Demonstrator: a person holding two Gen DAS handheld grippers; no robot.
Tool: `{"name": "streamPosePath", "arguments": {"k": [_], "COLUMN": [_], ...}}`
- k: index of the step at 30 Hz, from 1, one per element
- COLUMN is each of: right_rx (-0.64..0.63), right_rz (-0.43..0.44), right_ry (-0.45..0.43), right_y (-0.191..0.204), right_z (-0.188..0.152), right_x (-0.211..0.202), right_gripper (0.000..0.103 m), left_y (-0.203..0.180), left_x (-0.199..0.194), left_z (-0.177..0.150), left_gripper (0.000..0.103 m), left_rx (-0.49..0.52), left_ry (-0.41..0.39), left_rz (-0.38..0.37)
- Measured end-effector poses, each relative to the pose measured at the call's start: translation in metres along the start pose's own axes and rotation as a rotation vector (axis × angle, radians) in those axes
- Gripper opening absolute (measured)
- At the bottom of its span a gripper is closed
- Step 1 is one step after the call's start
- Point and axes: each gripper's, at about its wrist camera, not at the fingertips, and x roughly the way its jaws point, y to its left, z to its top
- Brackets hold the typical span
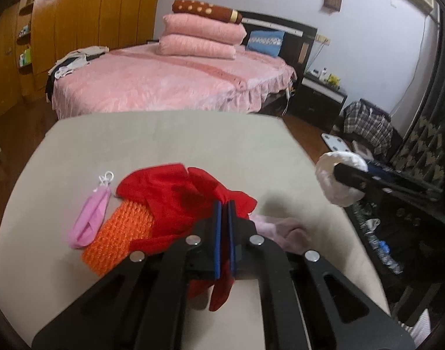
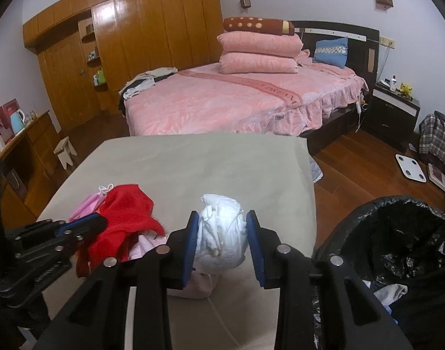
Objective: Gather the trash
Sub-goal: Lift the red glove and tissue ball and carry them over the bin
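Left jaws [image 1: 224,204]: blue pads together, a fold of the red cloth [image 1: 175,195] pinched between them; more red cloth hangs below the pads. They point forward and downward over the beige tabletop [image 1: 164,140].

Right jaws [image 2: 222,218]: held apart by a crumpled white wad of trash [image 2: 221,233], clamped pad to pad, lifted clear of the tabletop near its right edge. They point forward and downward too.

Seen only from my left wrist:
- orange knitted piece [image 1: 117,236], lying against the red cloth's left side, partly under it;
- pink face mask [image 1: 89,218] with white ear loops, whole, just left of the orange piece;
- my right jaws from the side, at the far right, with the white wad bulging round the black finger.

Seen only from my right wrist:
- bin lined with a black bag [image 2: 397,233], beside the tabletop's right edge, below and right of the wad; some pale scraps lie inside;
- my left jaws from the side, at the far left, over the red cloth;
- white scale [image 2: 410,167] on the wooden floor;
- blue kettle [image 2: 17,121] on a low cabinet at left.

Seen from both: pale pink cloth [image 1: 280,227] on the tabletop between my two jaws; pink bed [image 2: 237,99] beyond the tabletop.
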Motion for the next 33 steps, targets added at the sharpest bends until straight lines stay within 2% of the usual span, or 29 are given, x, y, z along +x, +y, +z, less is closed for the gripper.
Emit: {"name": "streamPosePath", "arguments": {"k": [8, 20, 33], "right_rx": [0.008, 0.049, 0.099], "right_rz": [-0.002, -0.049, -0.149], "right_ry": [-0.052, -0.096, -0.146], "right_y": [-0.004, -0.027, -0.070], "right_z": [0.007, 0.006, -0.007], "right_x": [-0.035, -0.085, -0.136], "right_gripper": [0.033, 0.033, 0.033], "left_y": [-0.022, -0.062, -0.129], "left_x": [-0.031, -0.046, -0.043], "left_z": [0.013, 0.014, 0.015], "left_gripper": [0.004, 0.004, 0.004], "left_rx": [0.002, 0.056, 0.125], "left_ry": [-0.050, -0.055, -0.066], "left_rz": [-0.012, -0.038, -0.140]}}
